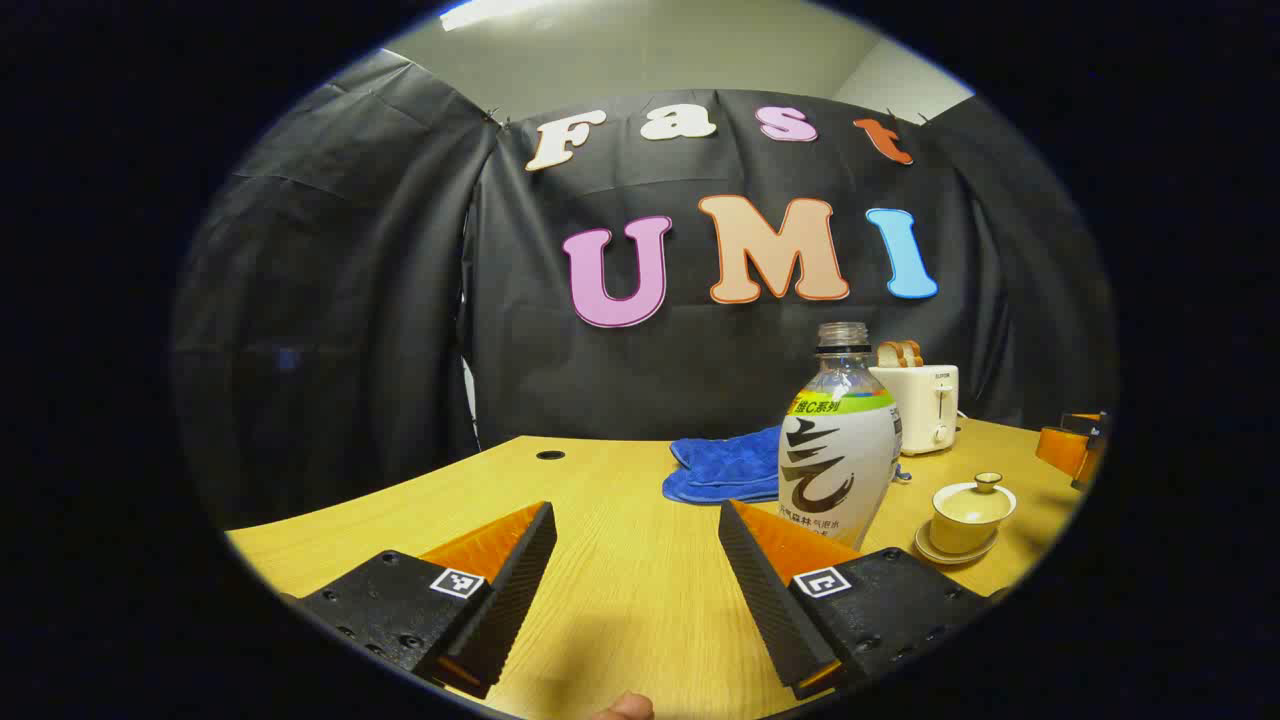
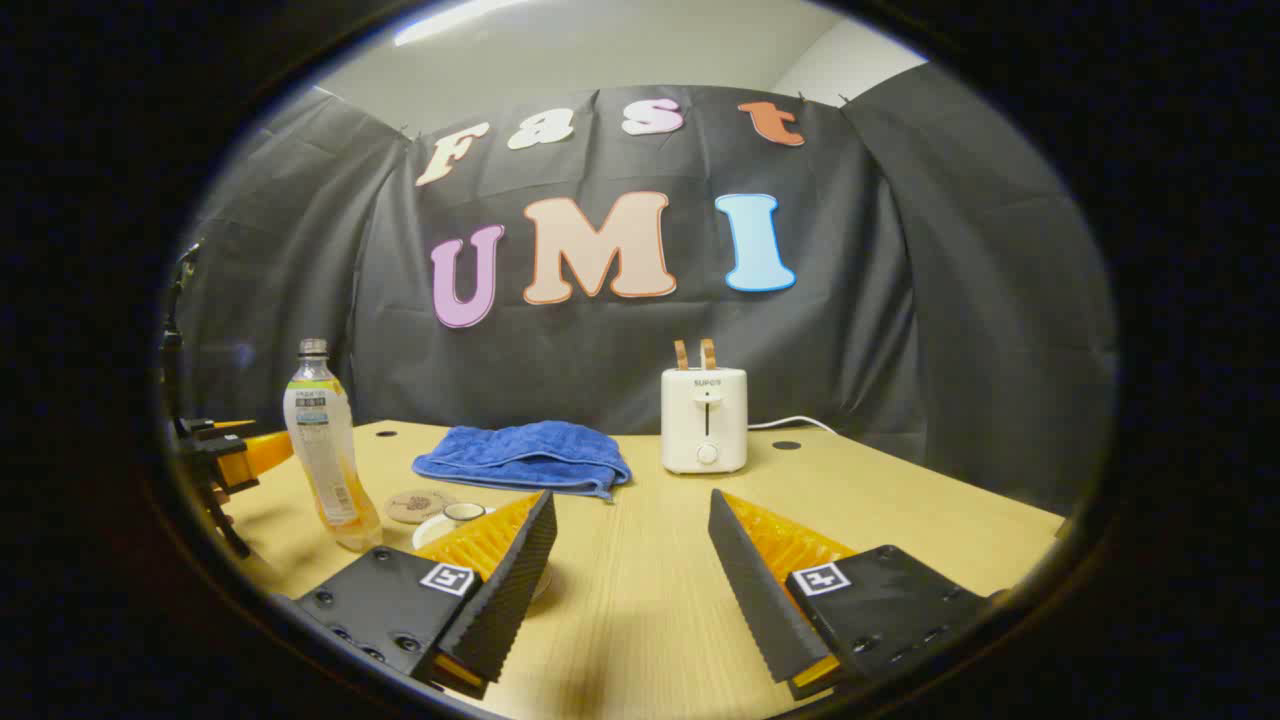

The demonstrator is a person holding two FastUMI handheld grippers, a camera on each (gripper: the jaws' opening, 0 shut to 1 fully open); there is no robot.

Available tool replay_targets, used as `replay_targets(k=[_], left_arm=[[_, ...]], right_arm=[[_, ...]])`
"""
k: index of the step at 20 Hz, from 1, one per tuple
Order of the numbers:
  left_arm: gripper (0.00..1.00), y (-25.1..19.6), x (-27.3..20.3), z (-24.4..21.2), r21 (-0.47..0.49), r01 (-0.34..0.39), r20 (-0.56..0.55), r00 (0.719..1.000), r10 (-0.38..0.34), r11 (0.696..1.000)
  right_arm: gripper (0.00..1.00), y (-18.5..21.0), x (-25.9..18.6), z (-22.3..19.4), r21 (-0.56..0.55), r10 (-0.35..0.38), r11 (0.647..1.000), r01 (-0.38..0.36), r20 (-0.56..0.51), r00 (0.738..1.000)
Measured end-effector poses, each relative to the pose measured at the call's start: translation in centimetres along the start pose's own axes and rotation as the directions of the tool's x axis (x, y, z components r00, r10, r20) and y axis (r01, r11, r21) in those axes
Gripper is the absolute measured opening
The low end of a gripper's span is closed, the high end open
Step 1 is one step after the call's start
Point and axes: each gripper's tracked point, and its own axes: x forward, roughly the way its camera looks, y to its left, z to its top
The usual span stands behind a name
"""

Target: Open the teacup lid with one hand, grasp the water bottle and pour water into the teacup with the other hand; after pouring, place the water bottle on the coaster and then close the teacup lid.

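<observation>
On the table [image 2: 900, 500], spread right gripper [image 2: 632, 540] half-hides teacup [image 2: 462, 514]; left gripper [image 1: 637, 550] spread.

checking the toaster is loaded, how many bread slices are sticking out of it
2: both bread slices stand side by side in the slots on top of the toaster, at the back of the table.

One bottle [image 1: 838, 440], one teacup [image 1: 966, 516], one toaster [image 2: 704, 419]
</observation>
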Motion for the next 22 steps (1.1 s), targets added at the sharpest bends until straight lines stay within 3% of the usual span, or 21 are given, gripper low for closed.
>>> replay_targets(k=[22], left_arm=[[0.96,0.17,0.16,0.09,-0.001,-0.007,0.0,1.0,0.007,1.0]], right_arm=[[1.0,0.22,-0.01,-0.01,0.0,0.003,1.0,-0.003,-0.003,1.0]])
